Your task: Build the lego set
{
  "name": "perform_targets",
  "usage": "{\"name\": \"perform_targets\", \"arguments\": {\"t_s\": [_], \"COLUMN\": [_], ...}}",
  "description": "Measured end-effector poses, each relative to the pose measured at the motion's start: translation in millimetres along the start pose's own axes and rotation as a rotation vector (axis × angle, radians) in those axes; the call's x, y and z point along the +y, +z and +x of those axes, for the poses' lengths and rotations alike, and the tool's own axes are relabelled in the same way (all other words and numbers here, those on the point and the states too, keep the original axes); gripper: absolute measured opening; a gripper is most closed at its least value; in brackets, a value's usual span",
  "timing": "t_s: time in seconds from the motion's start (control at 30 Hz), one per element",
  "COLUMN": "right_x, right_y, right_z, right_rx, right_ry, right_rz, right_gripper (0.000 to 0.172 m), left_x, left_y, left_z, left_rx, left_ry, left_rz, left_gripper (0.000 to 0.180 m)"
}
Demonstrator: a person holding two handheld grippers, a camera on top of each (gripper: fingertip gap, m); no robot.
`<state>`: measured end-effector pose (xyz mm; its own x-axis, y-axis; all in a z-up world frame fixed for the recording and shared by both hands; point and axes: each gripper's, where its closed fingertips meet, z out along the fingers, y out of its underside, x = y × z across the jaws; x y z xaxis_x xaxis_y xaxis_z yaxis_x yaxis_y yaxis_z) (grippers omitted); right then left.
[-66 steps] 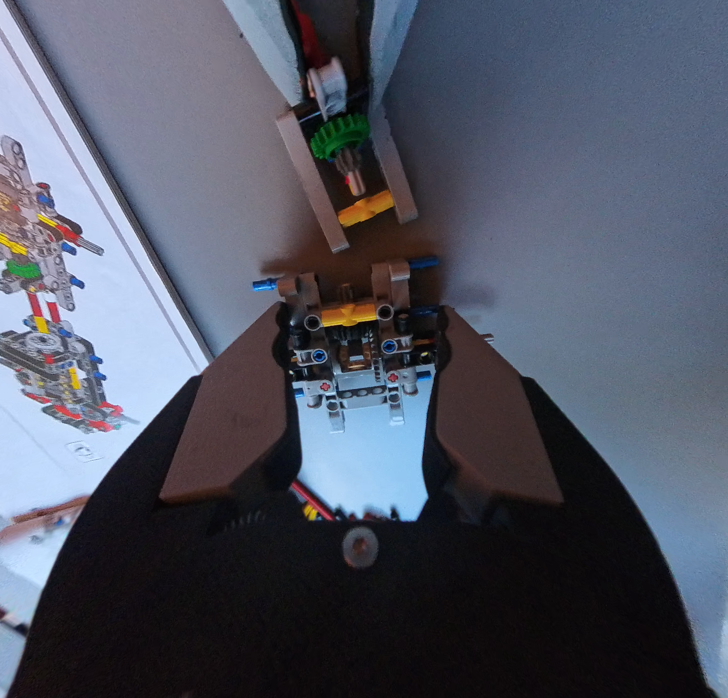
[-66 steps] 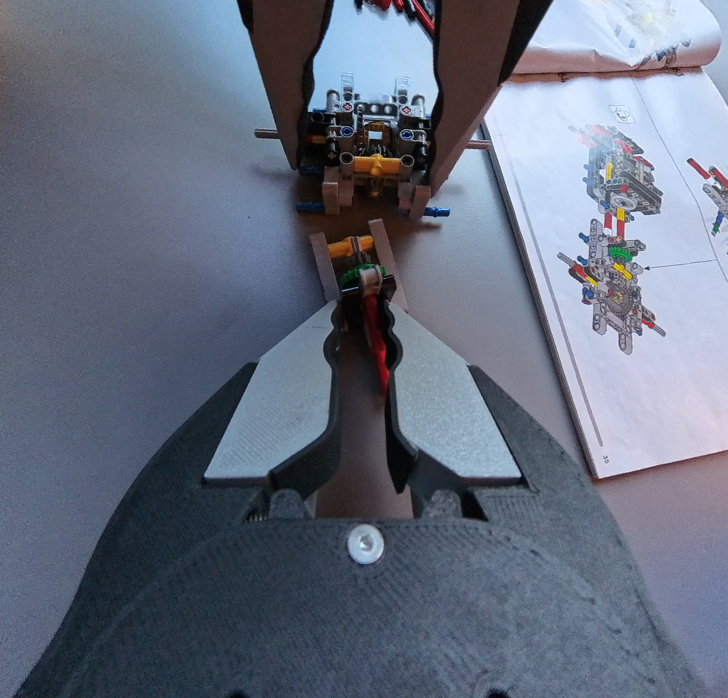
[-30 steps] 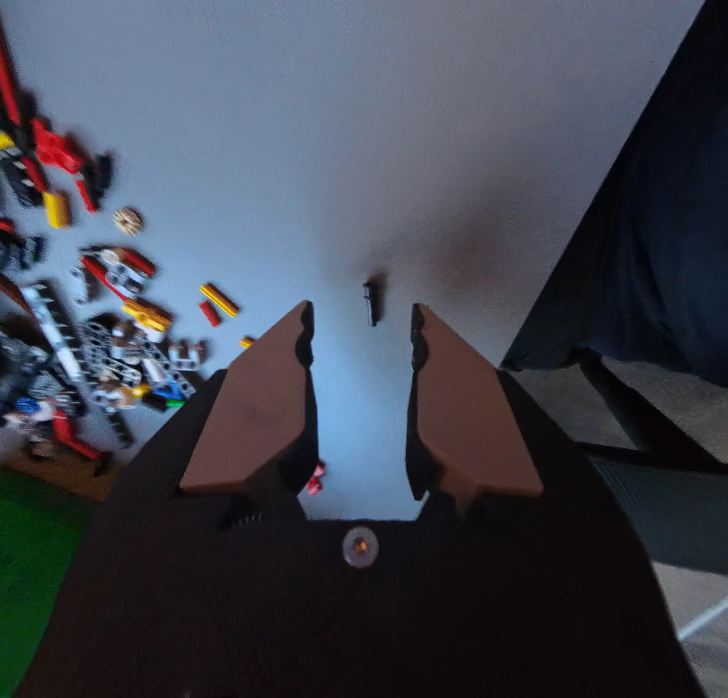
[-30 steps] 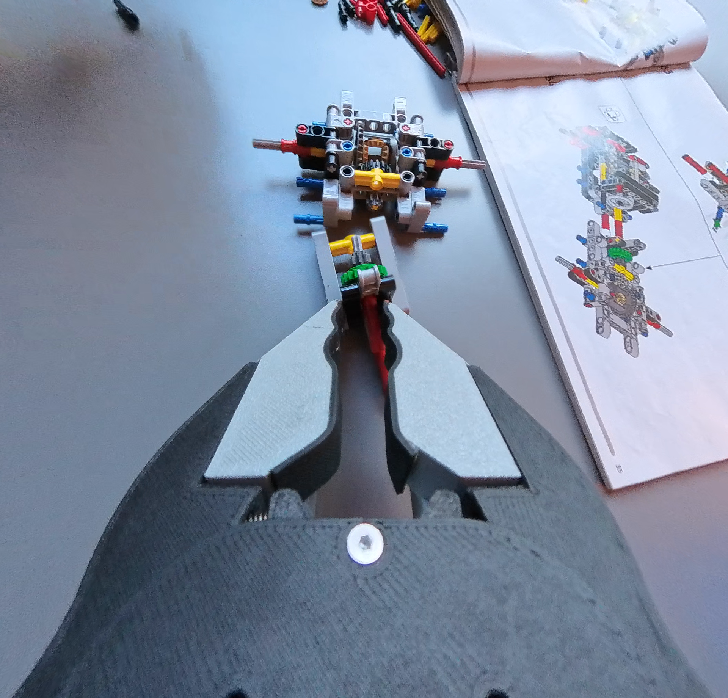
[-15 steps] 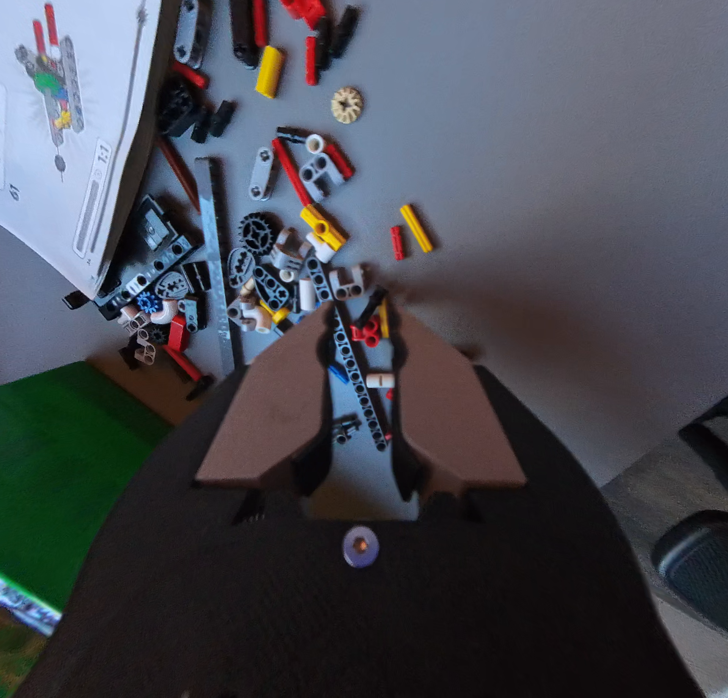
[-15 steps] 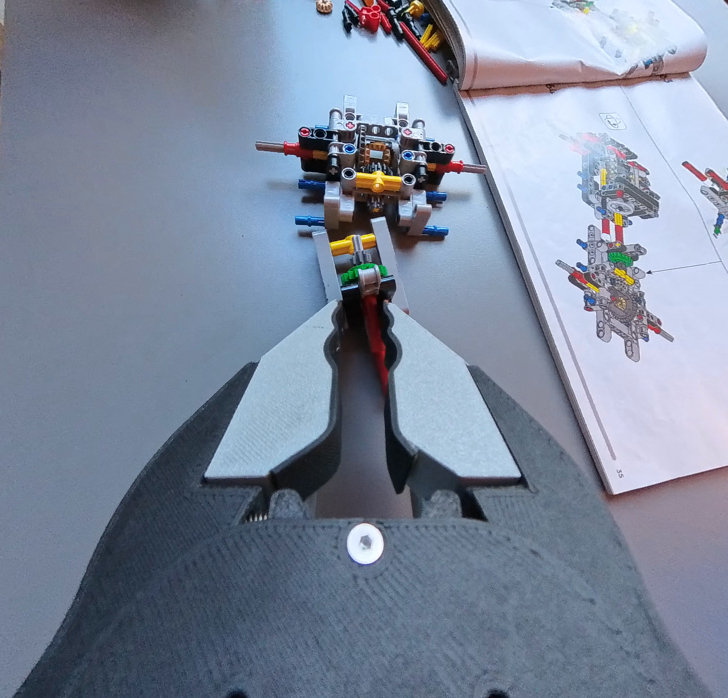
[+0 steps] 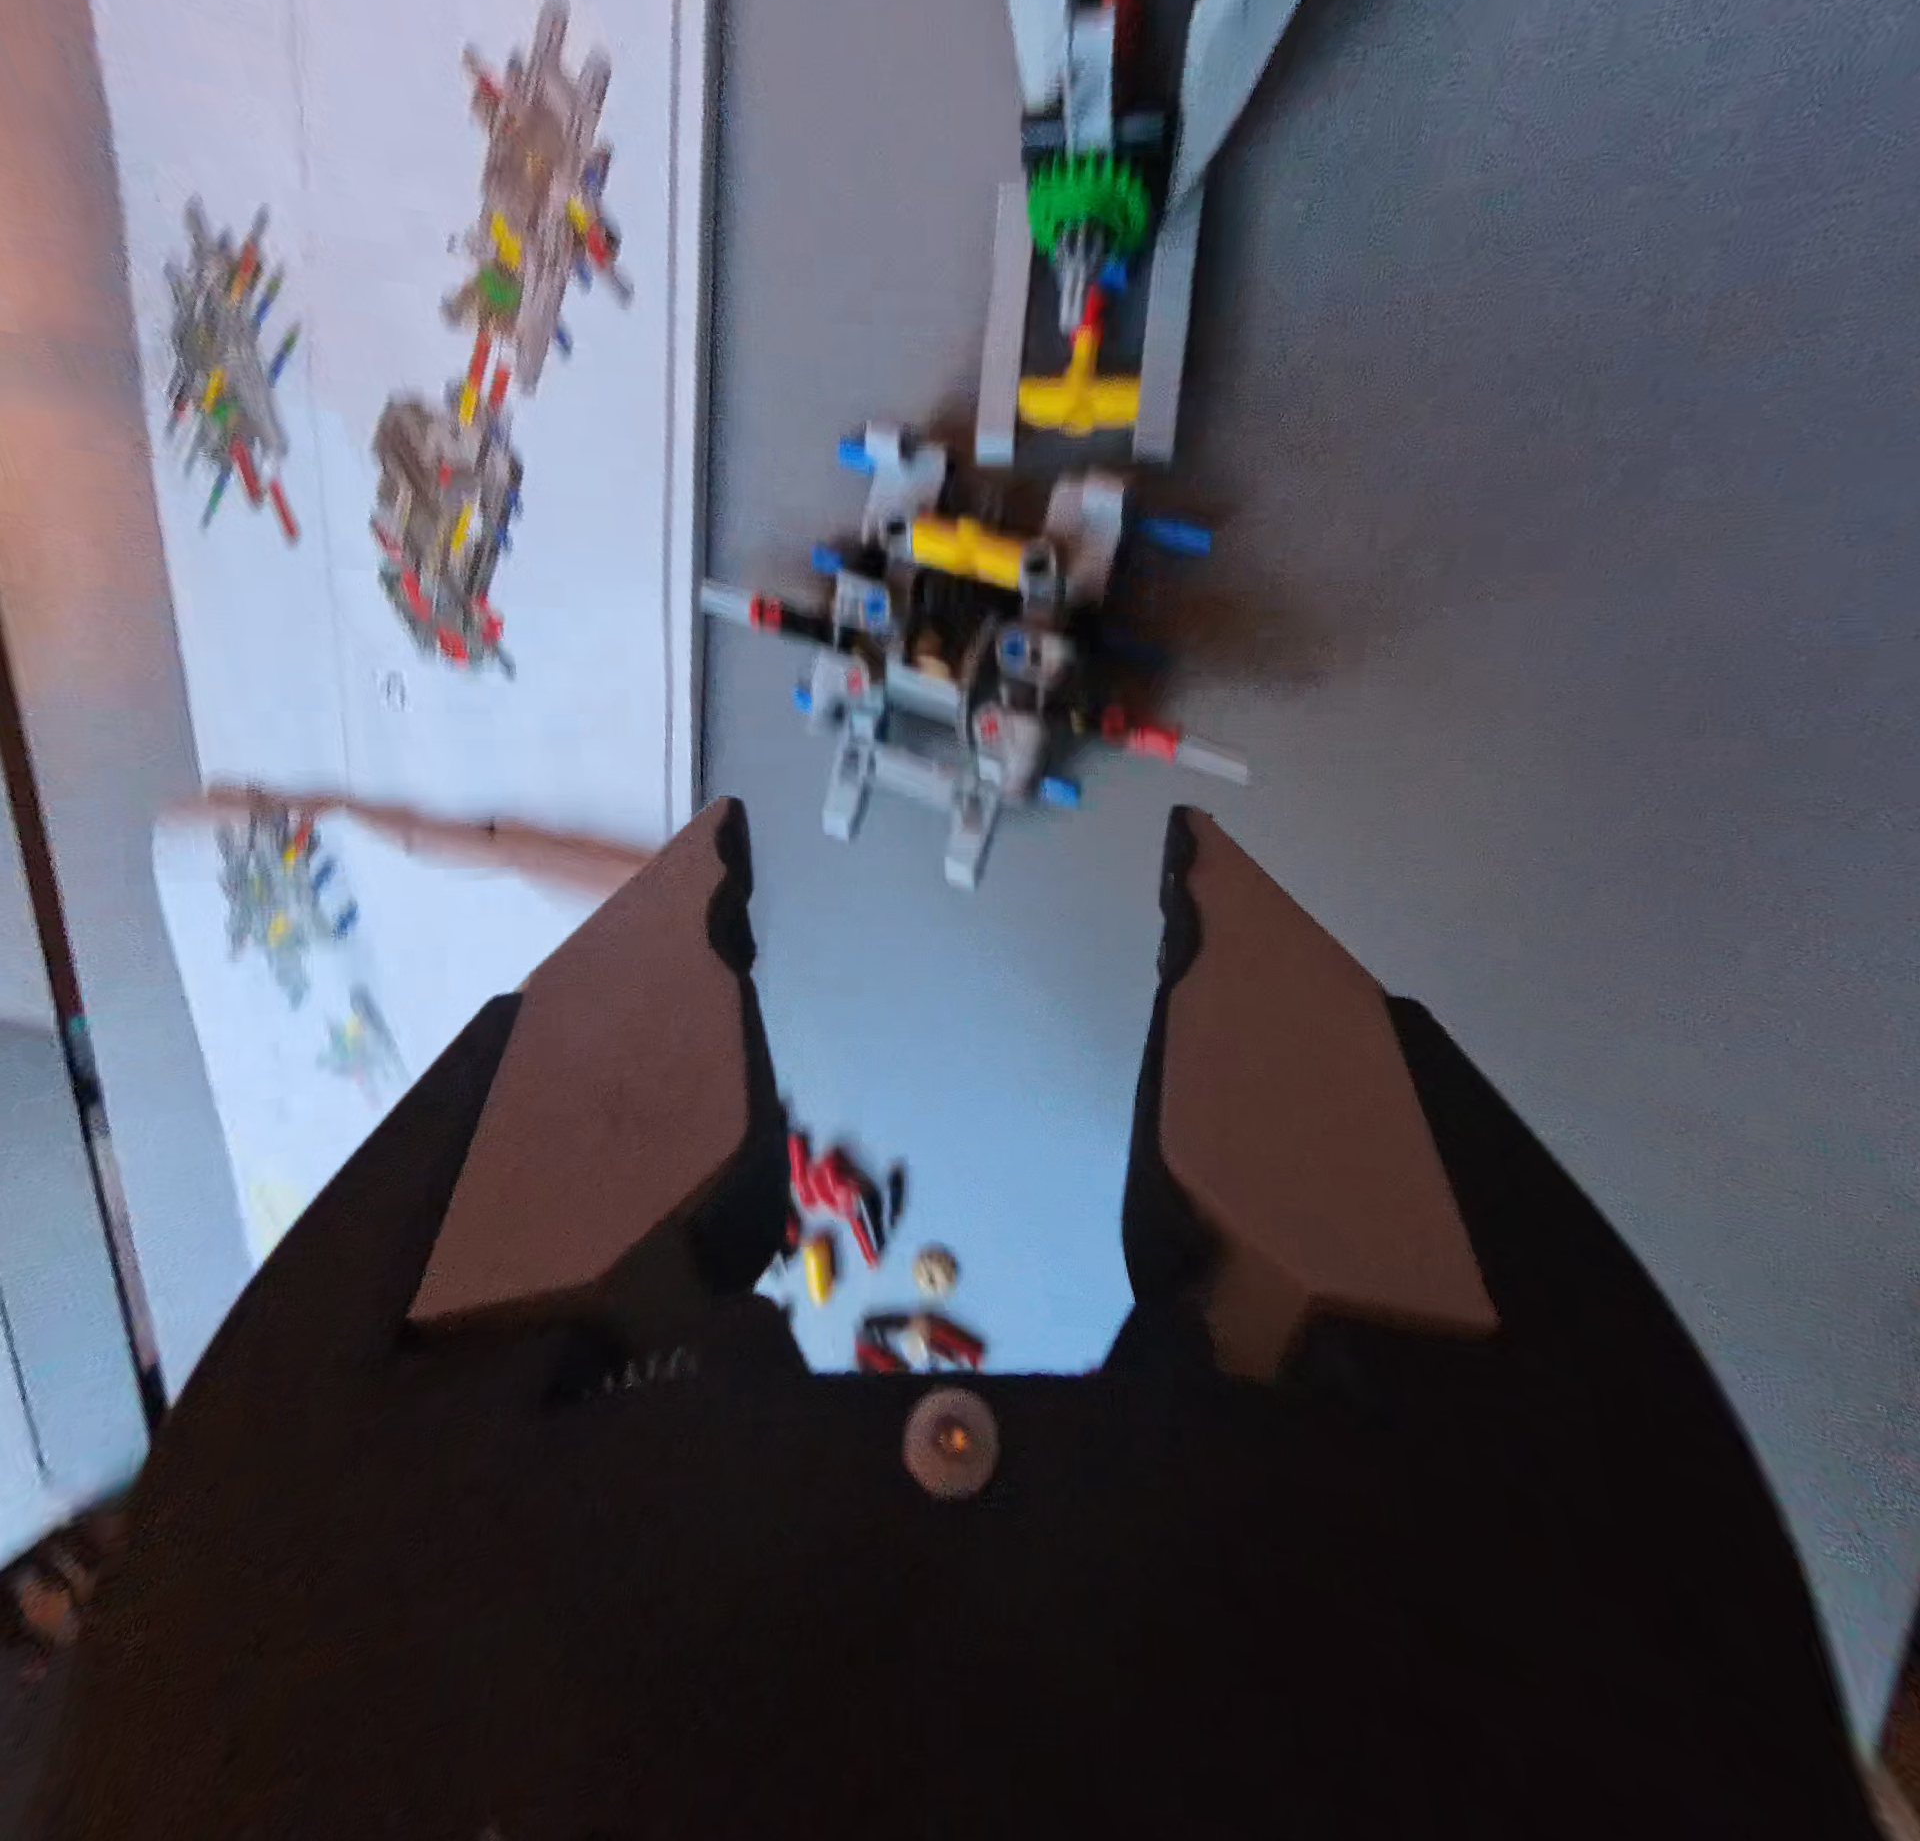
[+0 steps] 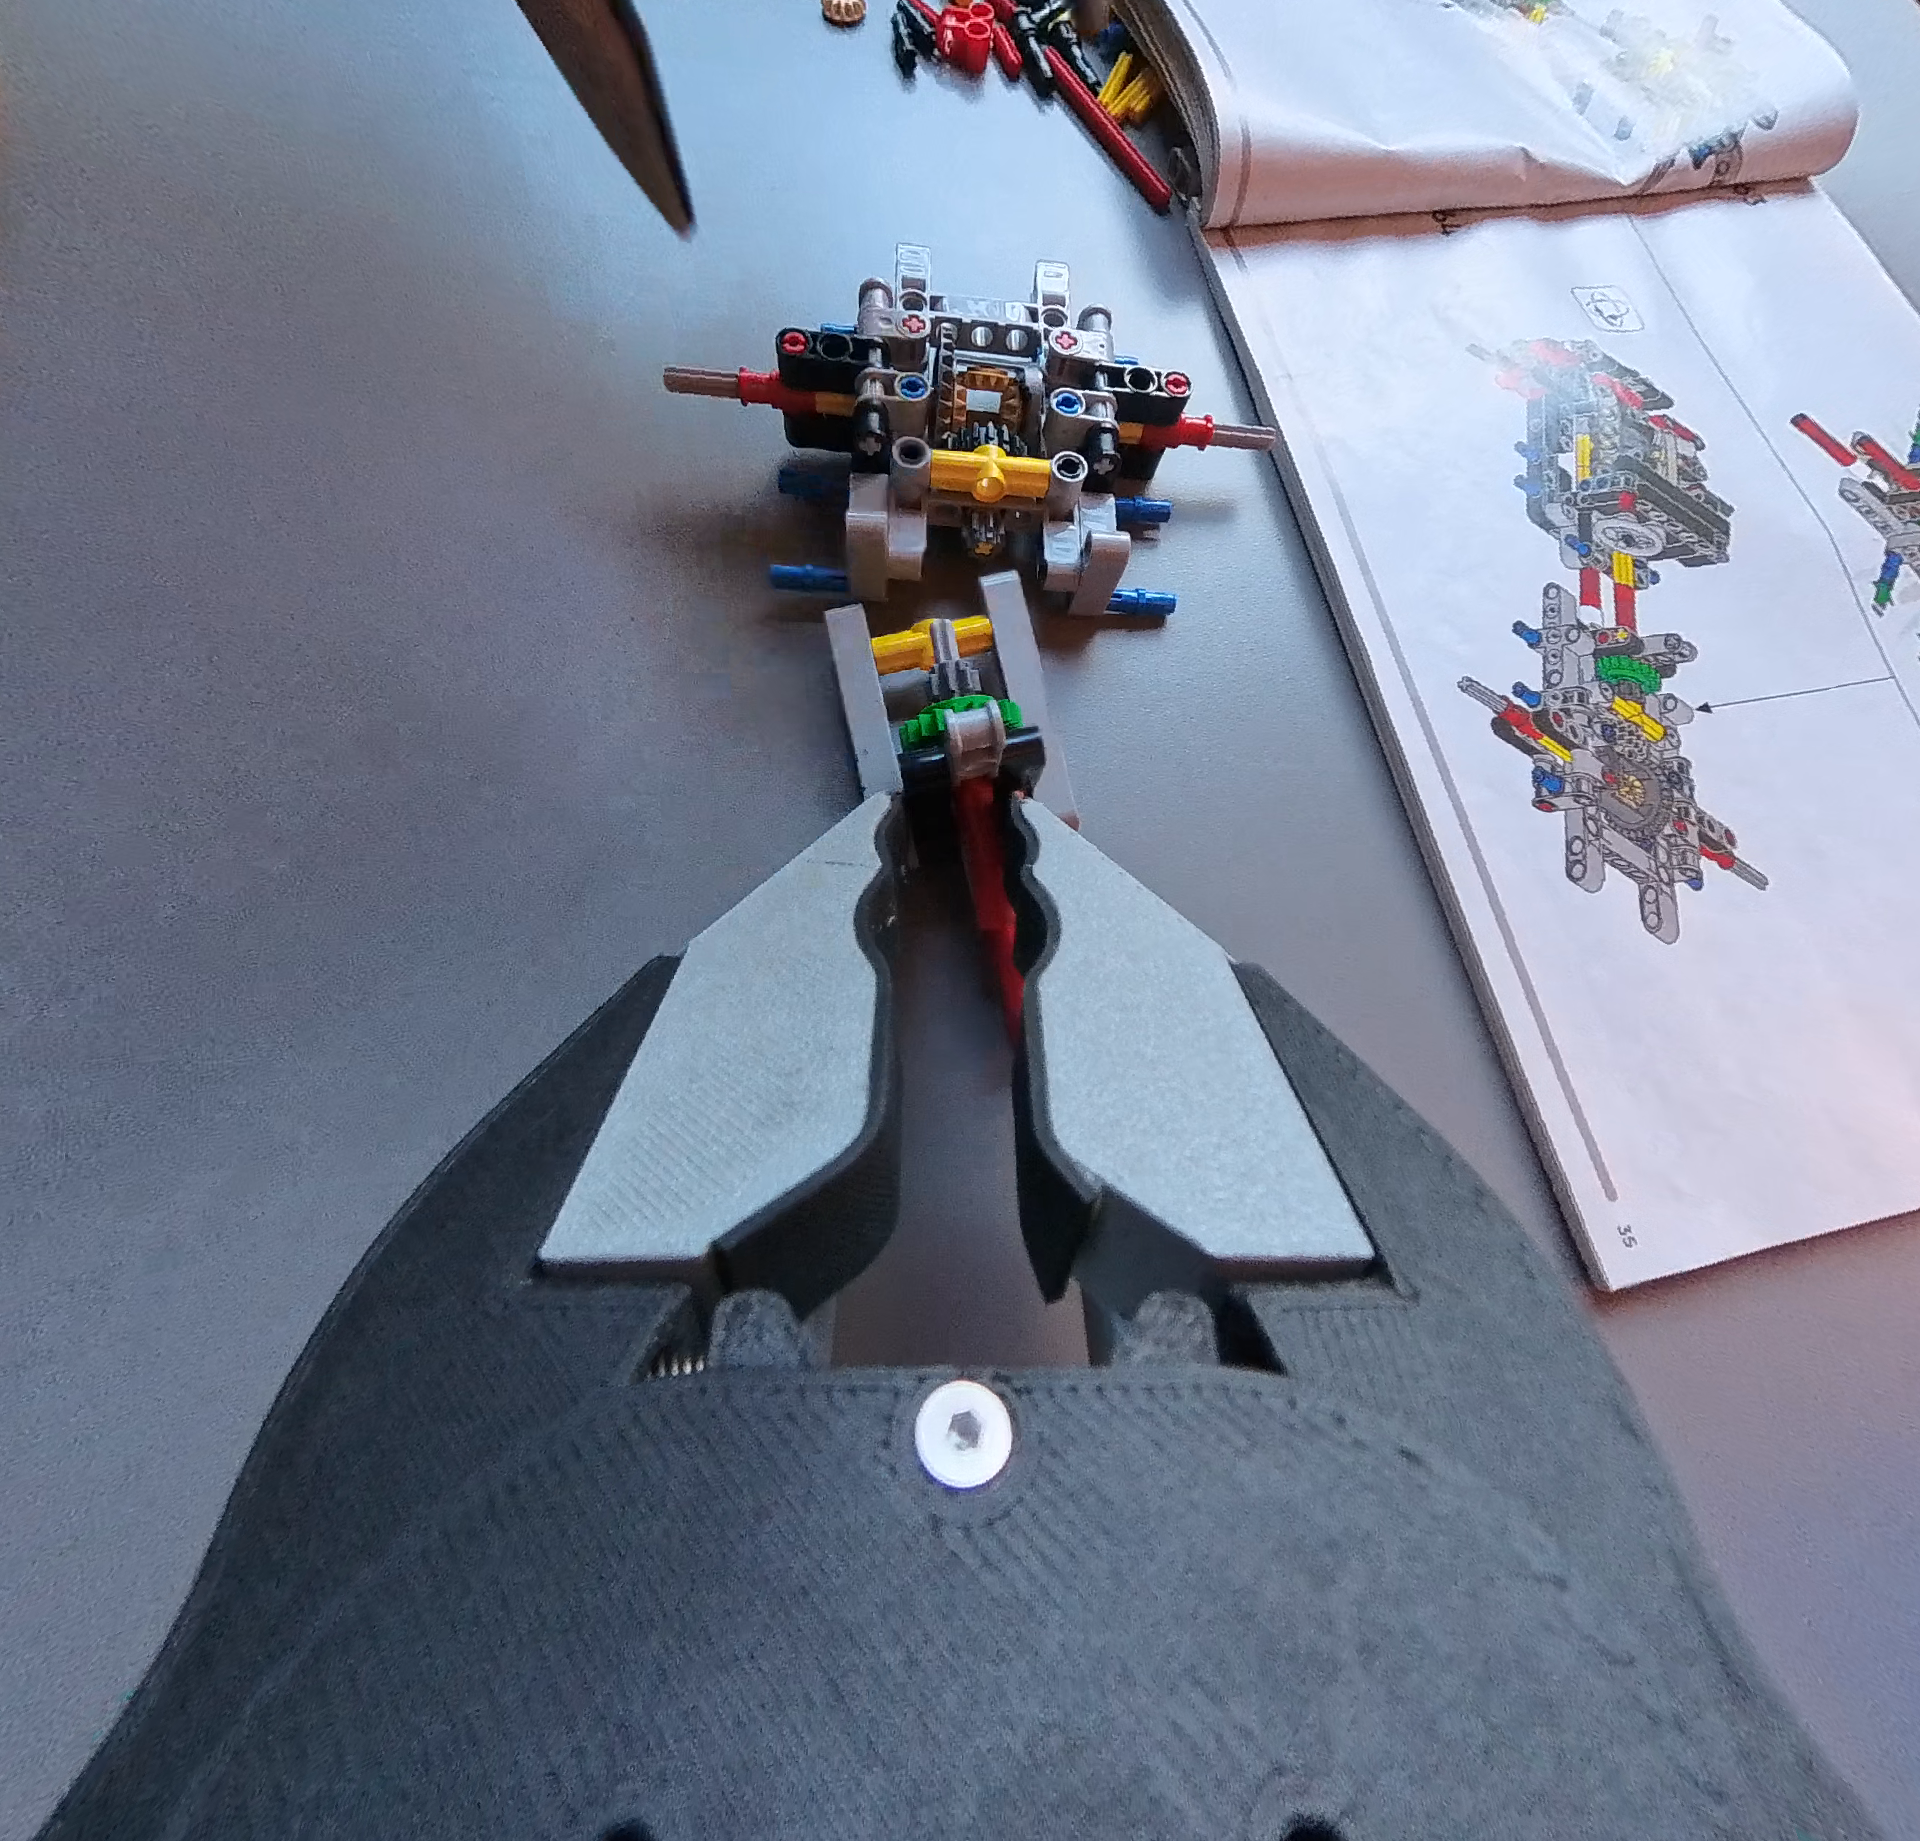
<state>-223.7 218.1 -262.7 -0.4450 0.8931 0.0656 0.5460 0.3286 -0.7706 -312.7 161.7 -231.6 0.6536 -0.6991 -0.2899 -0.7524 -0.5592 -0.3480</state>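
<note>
Left wrist view, blurred. Far left: open instruction booklet (image 7: 416,441) on grey table (image 7: 1558,544). Centre bottom: left gripper (image 7: 956,835), claw spread wide, nothing between fingers. Just above its tips: larger brick model (image 7: 956,648), apart from fingers. Lower centre: loose small parts (image 7: 883,1261).

Right wrist view. Upper left: one finger of left gripper, above table. Centre: right gripper (image 8: 956,815), claw pinching small brick assembly (image 8: 945,711) with green gear and red axle, pads against its sides. Assembly's grey beams just beside larger model. Right: booklet.
</note>
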Motion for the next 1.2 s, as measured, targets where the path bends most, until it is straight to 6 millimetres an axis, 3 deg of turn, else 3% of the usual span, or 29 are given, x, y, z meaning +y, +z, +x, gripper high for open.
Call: {"name": "perform_targets", "arguments": {"t_s": [0.13,0.37,0.77,1.0,1.13,1.2], "right_x": [2,-5,4,6,5,7], "right_y": [-1,-2,-9,-9,-12,-11], "right_z": [4,-2,14,14,15,16], "right_rx": [0.026,-0.022,0.096,0.070,0.063,0.063], "right_ry": [0.010,0.104,0.038,0.054,0.071,0.074], "right_rz": [-0.014,-0.035,-0.139,-0.127,-0.112,-0.118], "right_gripper": [0.015,0.014,0.014,0.014,0.014,0.014], "left_x": [-31,-22,-27,-37,-28,-30], "left_y": [26,50,54,50,58,61], "left_z": [-1,9,14,4,9,7], "left_rx": [0.135,0.273,0.389,0.351,0.349,0.342], "left_ry": [0.097,0.211,0.080,0.020,0.065,0.059], "left_rz": [-0.003,-0.147,-0.170,-0.135,-0.228,-0.230], "left_gripper": [0.082,0.078,0.070,0.075,0.058,0.059]}}
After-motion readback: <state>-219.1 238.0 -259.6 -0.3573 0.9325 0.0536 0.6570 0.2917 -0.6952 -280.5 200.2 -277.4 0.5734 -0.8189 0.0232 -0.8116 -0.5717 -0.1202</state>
